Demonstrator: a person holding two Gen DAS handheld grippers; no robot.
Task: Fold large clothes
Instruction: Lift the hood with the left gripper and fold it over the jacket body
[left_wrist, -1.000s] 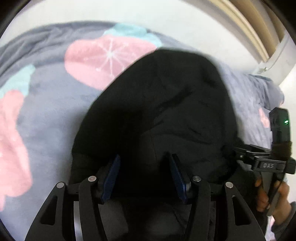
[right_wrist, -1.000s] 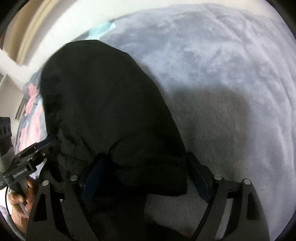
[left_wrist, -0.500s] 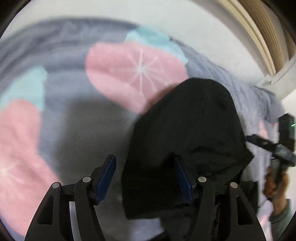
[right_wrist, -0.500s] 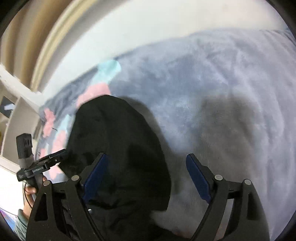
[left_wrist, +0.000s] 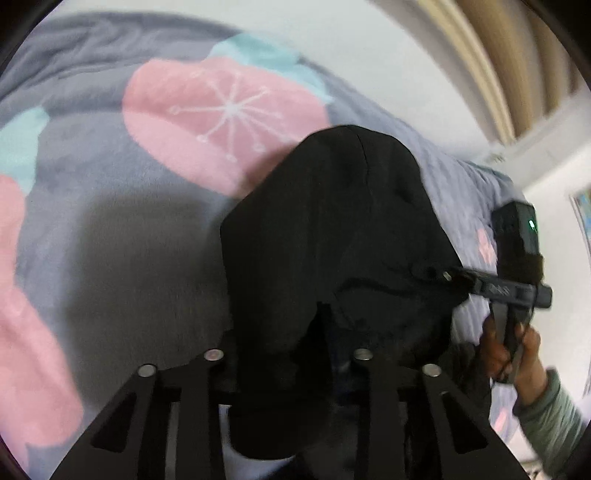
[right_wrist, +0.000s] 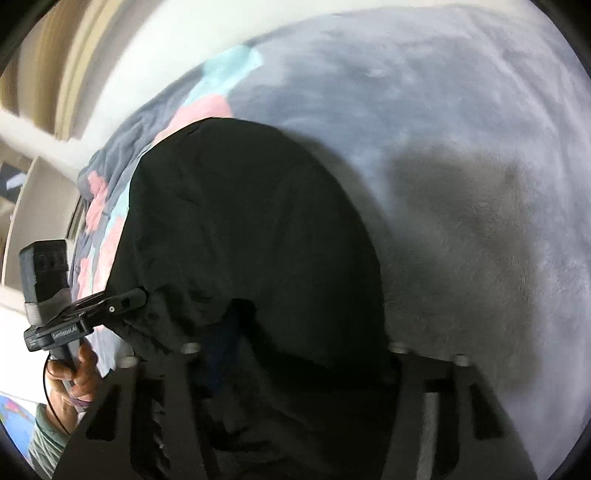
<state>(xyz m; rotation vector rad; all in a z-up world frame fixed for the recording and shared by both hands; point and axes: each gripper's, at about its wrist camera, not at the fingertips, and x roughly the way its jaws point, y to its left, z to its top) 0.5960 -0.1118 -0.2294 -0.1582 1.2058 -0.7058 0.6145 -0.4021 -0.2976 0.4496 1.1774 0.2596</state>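
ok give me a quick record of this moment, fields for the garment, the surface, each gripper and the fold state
garment: black garment, bunched and draped over both grippers
surface: grey fleece blanket with pink and teal flower print
left gripper: tips buried in the cloth's edge; open or shut cannot be told
right gripper: tips at the cloth's other edge; open or shut cannot be told
fold state: not yet a flat fold

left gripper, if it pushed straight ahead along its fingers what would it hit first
The black garment: it already drapes over the left gripper, hiding the fingertips. Beyond it lies the grey blanket, though depth is hard to judge.
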